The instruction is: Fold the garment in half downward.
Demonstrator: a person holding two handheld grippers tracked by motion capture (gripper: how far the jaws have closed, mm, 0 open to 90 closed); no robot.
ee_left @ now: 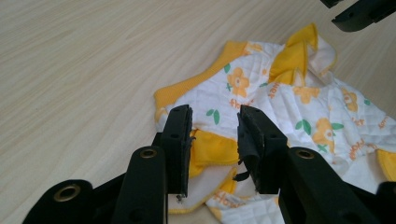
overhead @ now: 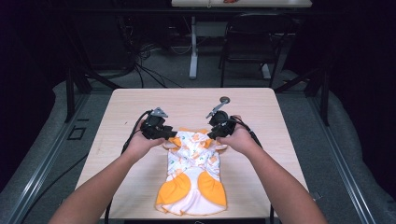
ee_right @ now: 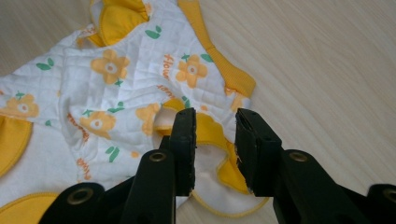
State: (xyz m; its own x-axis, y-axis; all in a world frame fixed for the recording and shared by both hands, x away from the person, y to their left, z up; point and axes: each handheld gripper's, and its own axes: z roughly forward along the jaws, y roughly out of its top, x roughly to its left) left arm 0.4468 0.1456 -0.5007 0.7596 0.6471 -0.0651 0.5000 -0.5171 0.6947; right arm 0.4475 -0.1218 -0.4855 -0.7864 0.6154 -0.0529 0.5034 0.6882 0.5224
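A small quilted white garment (overhead: 191, 168) with orange flowers and yellow trim lies flat on the middle of the wooden table (overhead: 140, 100). My left gripper (overhead: 171, 136) sits at its upper left corner and my right gripper (overhead: 213, 135) at its upper right corner, each held in a hand. In the left gripper view the left gripper (ee_left: 215, 123) is open, jaws apart over a yellow-edged fold of the garment (ee_left: 299, 112). In the right gripper view the right gripper (ee_right: 215, 126) is open too, straddling a yellow-trimmed flap of the garment (ee_right: 116, 79).
A small round metal disc (overhead: 224, 99) lies on the table beyond the right gripper. Past the far edge stand a dark chair (overhead: 254, 42) and a white table leg (overhead: 193, 46), with cables (overhead: 140, 60) on the floor. The right gripper's jaw tip (ee_left: 359, 11) shows far off.
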